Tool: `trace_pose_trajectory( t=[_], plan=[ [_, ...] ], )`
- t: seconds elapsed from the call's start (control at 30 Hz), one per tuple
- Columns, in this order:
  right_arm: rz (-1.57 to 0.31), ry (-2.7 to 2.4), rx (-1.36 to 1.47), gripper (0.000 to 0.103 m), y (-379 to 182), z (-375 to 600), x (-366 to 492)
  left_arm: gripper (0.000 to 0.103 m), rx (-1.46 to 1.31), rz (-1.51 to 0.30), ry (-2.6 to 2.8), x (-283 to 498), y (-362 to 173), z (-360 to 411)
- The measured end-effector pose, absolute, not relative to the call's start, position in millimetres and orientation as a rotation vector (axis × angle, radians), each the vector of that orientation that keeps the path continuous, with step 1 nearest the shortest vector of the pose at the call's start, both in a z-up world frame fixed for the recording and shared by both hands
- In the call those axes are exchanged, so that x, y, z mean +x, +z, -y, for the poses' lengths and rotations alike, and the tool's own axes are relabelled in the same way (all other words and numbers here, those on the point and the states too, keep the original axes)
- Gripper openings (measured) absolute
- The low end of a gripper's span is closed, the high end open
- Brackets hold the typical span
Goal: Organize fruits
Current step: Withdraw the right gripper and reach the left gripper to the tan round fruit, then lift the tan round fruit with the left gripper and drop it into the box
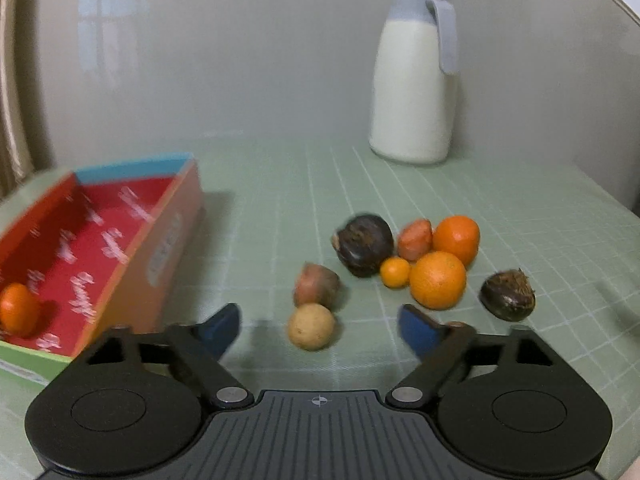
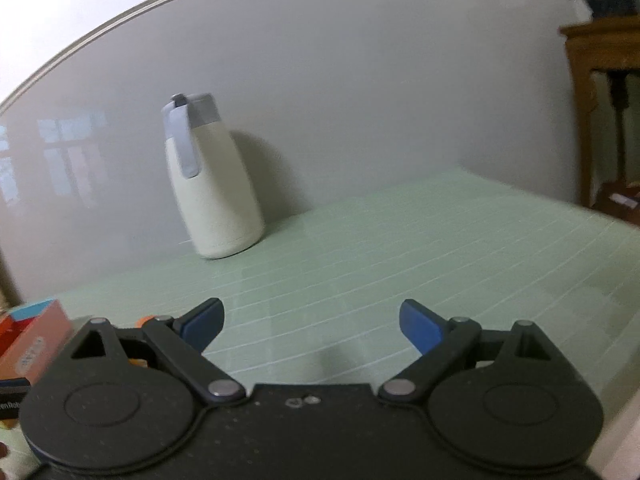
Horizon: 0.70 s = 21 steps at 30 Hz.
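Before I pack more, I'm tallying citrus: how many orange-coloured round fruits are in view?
4: one in the box; a far one, a near one and a small one in the table pile. Others may be hidden.

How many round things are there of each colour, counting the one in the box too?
Orange: 4, one in the box, small one, front big one, back big one
Dark brown: 2, bigger, smaller
Tan: 1
Reddish pieces (not really round): 2
Total: 9
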State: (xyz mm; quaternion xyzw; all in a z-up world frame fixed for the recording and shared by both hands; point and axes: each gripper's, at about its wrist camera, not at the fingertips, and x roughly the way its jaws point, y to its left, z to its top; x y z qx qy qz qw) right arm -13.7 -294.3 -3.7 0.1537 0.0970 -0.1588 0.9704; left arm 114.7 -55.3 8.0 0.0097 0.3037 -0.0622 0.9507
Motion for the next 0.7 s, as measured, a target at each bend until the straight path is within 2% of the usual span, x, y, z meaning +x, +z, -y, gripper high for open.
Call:
trace_pose_trajectory(
  t=[0.07,0.2,0.33,0.43,0.47,0.7],
  plan=[
    [-0.191,-0.331,0.288,0.095,-3.1,292.7,-14.1,0.072,0.005,-0.64,-0.132,119.1,4.1,56.3],
    [-0.186,-0.298,0.29,0.095,-2.4,291.7,-15.7,0.061,0.036,-0.638,-0.146,121.9,-0.1,62.3],
    [-0.184,-0.287,0.304,0.095,-0.9,293.4,-14.3,0.039,0.051,-0.623,-0.145,122.5,1.2,62.3],
    [-0.184,-0.279,0.332,0.095,-0.7,296.8,-14.2,0.035,0.056,-0.614,-0.148,120.9,1.8,61.9],
    [-0.184,-0.278,0.34,0.095,-1.0,297.8,-14.2,0.027,0.055,-0.611,-0.151,120.1,2.3,61.7],
    [-0.189,-0.274,0.349,0.095,-2.7,298.9,-12.3,0.027,0.039,-0.607,-0.156,117.2,1.4,60.6]
  ],
)
